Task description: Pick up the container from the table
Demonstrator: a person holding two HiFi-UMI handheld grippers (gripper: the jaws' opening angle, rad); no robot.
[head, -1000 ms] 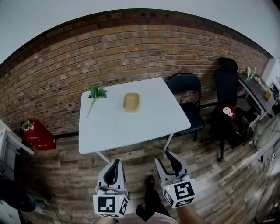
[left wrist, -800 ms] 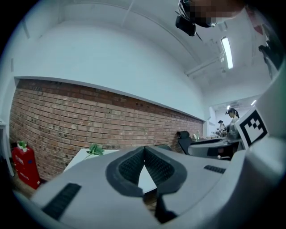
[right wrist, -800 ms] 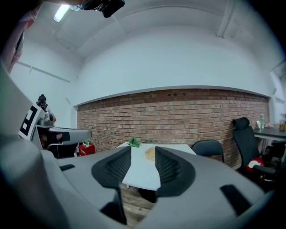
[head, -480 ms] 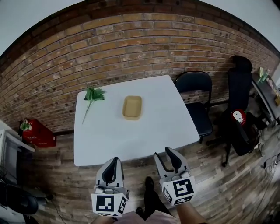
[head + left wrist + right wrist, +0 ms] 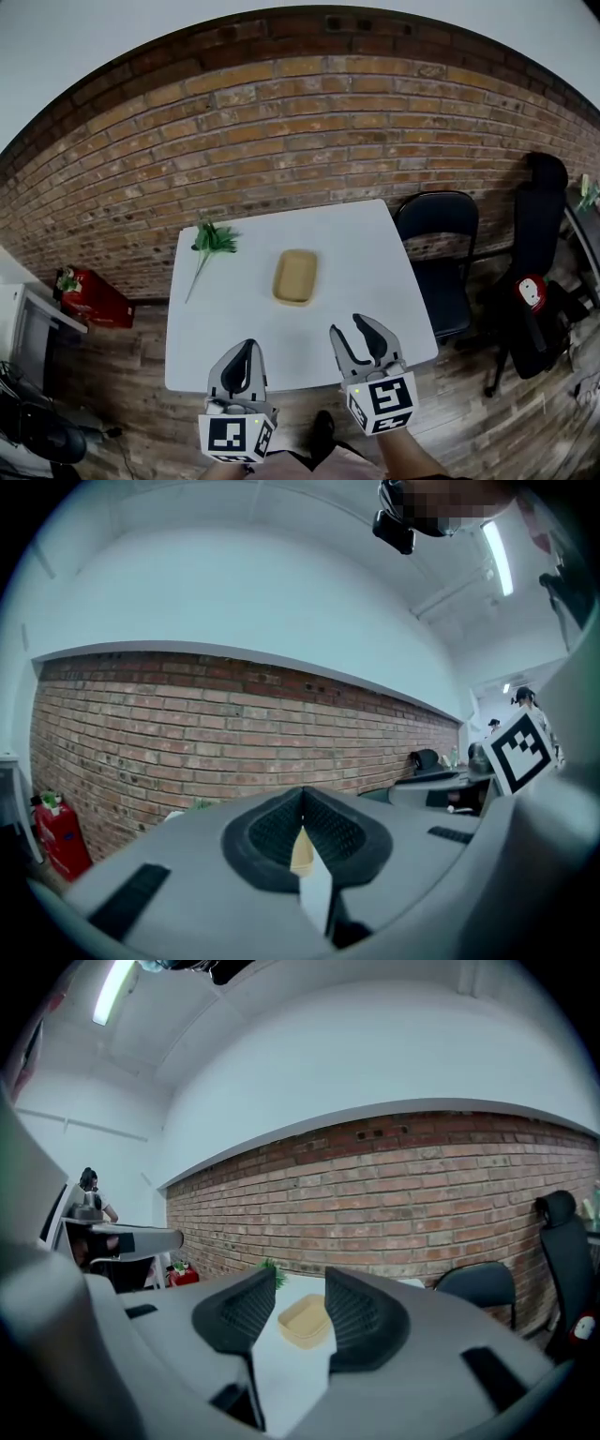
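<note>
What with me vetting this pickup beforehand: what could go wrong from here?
1. The container is shallow on a smooth table; the open right gripper might push it along rather than grip its rim.
2. The left gripper is shut; used as is, it would only nudge the container.
3. The sprig lies apart to the container's left; a wide reach could sweep it.

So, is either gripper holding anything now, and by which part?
Nothing is held. The left gripper is shut on nothing, the right gripper is open, and the container lies on the table, ahead of both and apart from them.
</note>
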